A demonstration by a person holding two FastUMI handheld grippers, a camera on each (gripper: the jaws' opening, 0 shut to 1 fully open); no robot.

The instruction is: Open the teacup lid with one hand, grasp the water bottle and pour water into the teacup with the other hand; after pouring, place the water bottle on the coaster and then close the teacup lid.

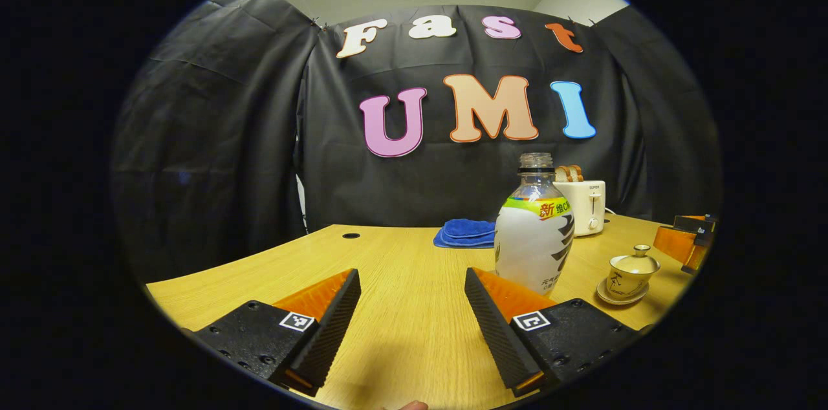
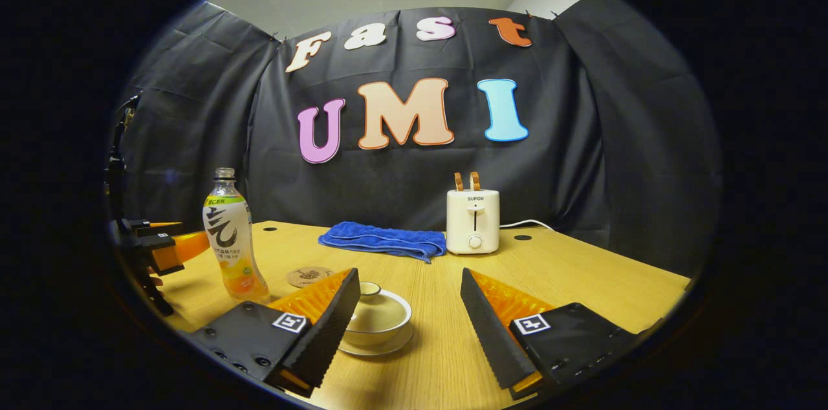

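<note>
Both of my tools are wide apart in the jaws right now, nothing between the fingers of either one. My left tool (image 1: 412, 306) hangs low over the wooden surface (image 1: 401, 332), and the water bottle (image 1: 534, 229) stands upright just ahead of its right-hand finger, uncapped as far as I can see, not touching. Past the bottle sits the teacup (image 1: 629, 274) on its saucer (image 1: 622, 297), lid (image 1: 637, 260) on. My right tool (image 1: 686, 242) shows at the far right edge of the left gripper view, near the cup.

From the right gripper view, my right tool (image 2: 410, 310) is right up at the teacup (image 2: 378, 316): the cup sits on its saucer (image 2: 381, 346) just beside the left-hand finger, partly hidden behind it, more to that side than centred in the gap. Can't tell if the finger touches it. The lid (image 2: 370, 290) with its little knob is in place. The water bottle (image 2: 231, 238) stands off to the left, and the round coaster (image 2: 309, 277) lies flat between bottle and cup, bare. My left tool (image 2: 165, 245) pokes in from the left edge beside the bottle.

Further back there's a folded blue towel (image 2: 381, 240) and a white toaster (image 2: 473, 221) with bread slices (image 2: 466, 181) sticking up, cord trailing off to the right.
</note>
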